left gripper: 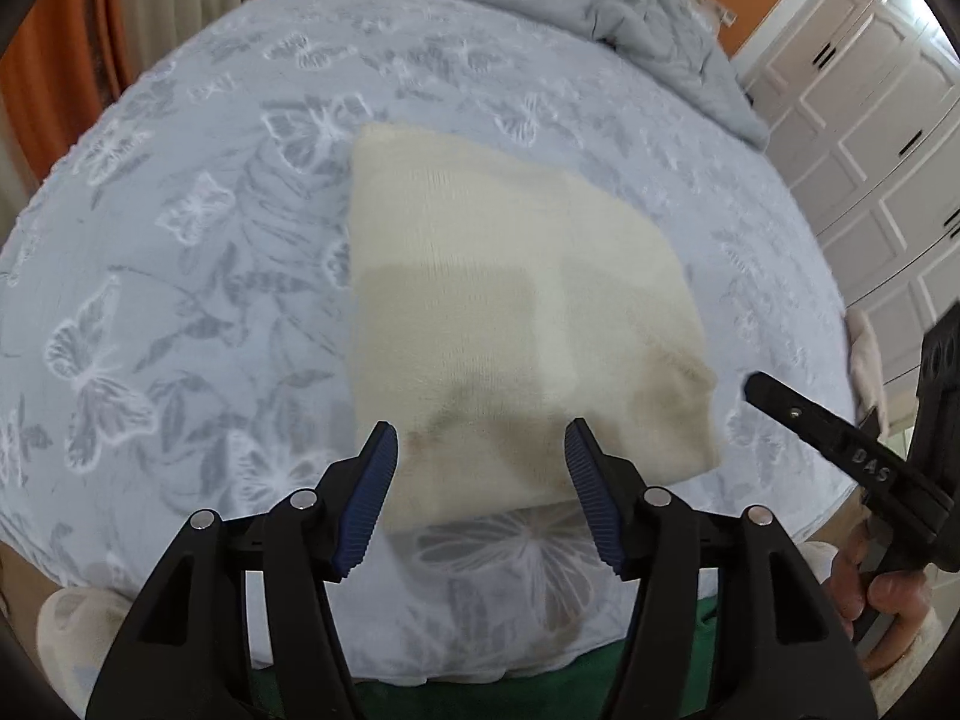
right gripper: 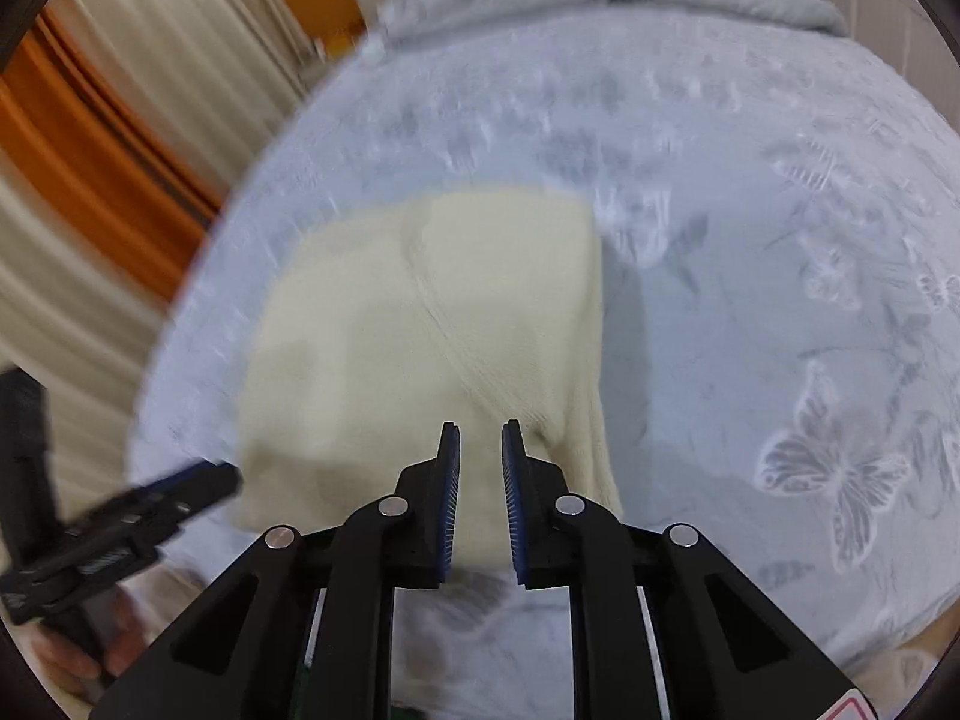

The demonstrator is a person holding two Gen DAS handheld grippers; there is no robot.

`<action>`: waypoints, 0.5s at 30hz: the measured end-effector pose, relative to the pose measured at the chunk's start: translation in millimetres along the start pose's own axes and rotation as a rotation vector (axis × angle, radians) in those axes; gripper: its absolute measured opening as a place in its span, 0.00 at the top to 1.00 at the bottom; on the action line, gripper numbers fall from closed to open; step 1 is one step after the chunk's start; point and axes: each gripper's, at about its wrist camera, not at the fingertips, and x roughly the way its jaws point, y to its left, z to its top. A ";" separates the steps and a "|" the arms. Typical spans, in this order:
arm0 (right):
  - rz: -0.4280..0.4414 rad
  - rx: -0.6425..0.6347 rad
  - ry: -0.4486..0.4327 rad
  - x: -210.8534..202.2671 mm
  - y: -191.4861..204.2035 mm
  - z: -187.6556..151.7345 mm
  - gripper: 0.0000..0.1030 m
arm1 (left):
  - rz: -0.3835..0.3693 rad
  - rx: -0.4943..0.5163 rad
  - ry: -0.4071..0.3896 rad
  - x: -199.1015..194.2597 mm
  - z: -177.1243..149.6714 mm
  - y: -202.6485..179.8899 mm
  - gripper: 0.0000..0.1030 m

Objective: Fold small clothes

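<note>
Cream garment (left gripper: pixel 516 312) folded on butterfly bedspread (left gripper: pixel 180 276), grey duvet (left gripper: pixel 600 0) beyond; both jaws spread.

Both wrist cameras look forward and down along their own fingers, close above the near edge of the bed (left gripper: pixel 180 276). They share the cream garment (left gripper: pixel 510 312). Each view catches the other claw at its side: the right claw (left gripper: pixel 780 405), the left claw (right gripper: pixel 198 480).
</note>
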 end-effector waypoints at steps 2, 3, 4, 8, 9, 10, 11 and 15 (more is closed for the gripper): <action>-0.072 0.009 0.091 39.3 -14.7 -5.8 0.88 | 0.050 -0.016 0.061 29.0 -3.7 7.2 0.45; -0.050 0.032 0.102 46.2 -21.5 -10.3 0.88 | 0.073 -0.016 0.069 35.3 -5.1 9.5 0.45; -0.021 0.071 0.091 40.2 -25.2 -11.3 0.87 | 0.114 -0.010 0.098 46.2 -7.0 13.6 0.45; -0.012 0.098 0.013 11.8 -22.6 -4.0 0.32 | 0.008 -0.133 0.054 34.1 -8.8 37.0 0.26; -0.030 0.091 -0.019 7.6 -22.3 -2.0 0.25 | -0.014 -0.177 0.028 29.8 -8.9 44.9 0.14; -0.039 0.090 -0.034 7.6 -23.2 -0.1 0.21 | -0.030 -0.235 0.001 28.3 -8.0 54.5 0.12; -0.029 0.099 -0.005 18.3 -27.2 1.1 0.21 | -0.043 -0.267 0.002 31.8 -6.4 60.7 0.12; 0.143 0.243 0.126 64.0 -44.2 -9.0 0.47 | -0.145 -0.369 0.113 65.9 2.6 79.2 0.29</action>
